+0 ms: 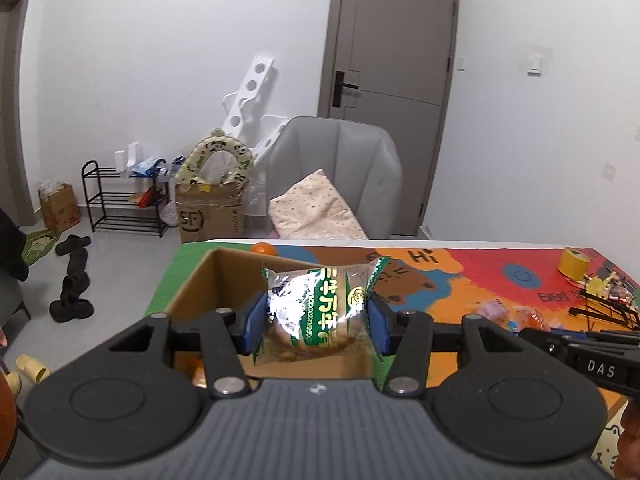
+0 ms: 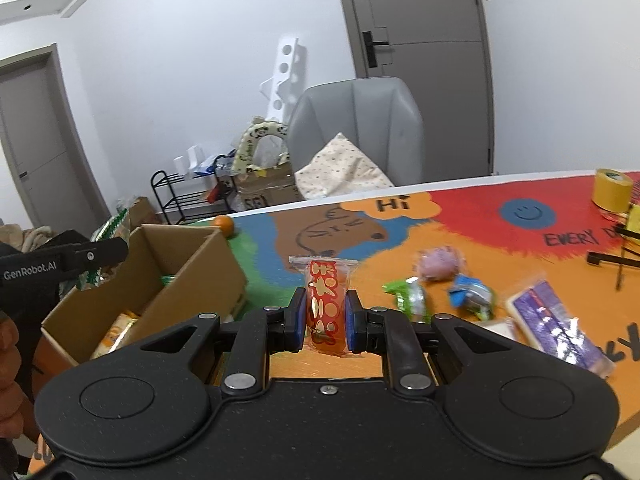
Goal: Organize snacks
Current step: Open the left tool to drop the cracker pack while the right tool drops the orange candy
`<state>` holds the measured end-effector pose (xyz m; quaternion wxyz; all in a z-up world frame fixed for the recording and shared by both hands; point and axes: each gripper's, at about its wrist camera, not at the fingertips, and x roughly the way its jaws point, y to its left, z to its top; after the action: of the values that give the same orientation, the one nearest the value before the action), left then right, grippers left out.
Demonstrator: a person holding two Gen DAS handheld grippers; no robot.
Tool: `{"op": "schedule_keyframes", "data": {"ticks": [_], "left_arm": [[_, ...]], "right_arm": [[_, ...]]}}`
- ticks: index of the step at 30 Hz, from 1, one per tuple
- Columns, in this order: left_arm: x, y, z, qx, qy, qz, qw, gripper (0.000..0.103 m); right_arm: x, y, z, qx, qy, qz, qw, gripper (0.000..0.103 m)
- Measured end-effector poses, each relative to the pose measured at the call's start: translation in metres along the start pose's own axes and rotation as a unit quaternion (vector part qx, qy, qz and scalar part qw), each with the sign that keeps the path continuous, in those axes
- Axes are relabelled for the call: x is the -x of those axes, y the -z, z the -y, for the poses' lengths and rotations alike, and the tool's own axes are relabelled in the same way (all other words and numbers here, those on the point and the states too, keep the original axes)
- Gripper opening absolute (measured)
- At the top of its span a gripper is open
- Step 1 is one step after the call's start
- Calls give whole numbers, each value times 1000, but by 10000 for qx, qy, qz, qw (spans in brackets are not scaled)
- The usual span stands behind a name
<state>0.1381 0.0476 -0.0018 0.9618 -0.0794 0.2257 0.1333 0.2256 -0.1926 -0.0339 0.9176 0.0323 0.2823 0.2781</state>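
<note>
Left gripper [image 1: 316,322] jaws clamped on a green-labelled bread packet [image 1: 320,312] above the open cardboard box [image 2: 160,280] near the worktop [image 2: 460,240] corner, right gripper [image 2: 323,318] jaws pinched narrow on a red snack sachet [image 2: 324,304] — bare mat between box and loose snacks [image 2: 472,292] — tape roll [image 2: 612,190] near the far edge.

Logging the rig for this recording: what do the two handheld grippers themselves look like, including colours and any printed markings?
Both are matt black, with two round discs on a broad body and linkage arms pinned by silver rivets. The fingers carry blue pads. The left gripper has a ribbed grey centre panel; the right gripper is all black there. White lettering shows on their sides: "GenRobot.AI" on the left, "DAS" on the right. No cables or sleeves are visible.
</note>
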Motion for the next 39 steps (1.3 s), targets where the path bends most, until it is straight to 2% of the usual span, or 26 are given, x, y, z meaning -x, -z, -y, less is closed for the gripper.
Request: {"op": "schedule_keyframes", "data": {"ticks": [6, 10, 22, 32, 34, 36, 39], "left_arm": [[0, 1, -21, 246, -108, -102, 9996, 56], [6, 3, -34, 375, -147, -47, 9992, 70], [18, 6, -66, 631, -347, -1, 9974, 79], [24, 11, -87, 739, -509, -9, 9960, 82], [23, 11, -90, 771, -548, -17, 9955, 83], [23, 12, -91, 786, -589, -37, 9952, 84], [21, 11, -90, 768, -616, -45, 9951, 86]], "right_arm": [[-5, -7, -25, 183, -162, 22, 9997, 17], [-7, -13, -41, 303, -261, 43, 9992, 17], [-18, -25, -89, 562, -586, 50, 9967, 17], [-31, -36, -119, 611, -935, 4, 9937, 18], [-33, -36, -123, 641, -1005, 6, 9929, 28], [-32, -35, -124, 675, -898, 39, 9937, 34], [-31, -34, -120, 604, -853, -14, 9945, 39]]}}
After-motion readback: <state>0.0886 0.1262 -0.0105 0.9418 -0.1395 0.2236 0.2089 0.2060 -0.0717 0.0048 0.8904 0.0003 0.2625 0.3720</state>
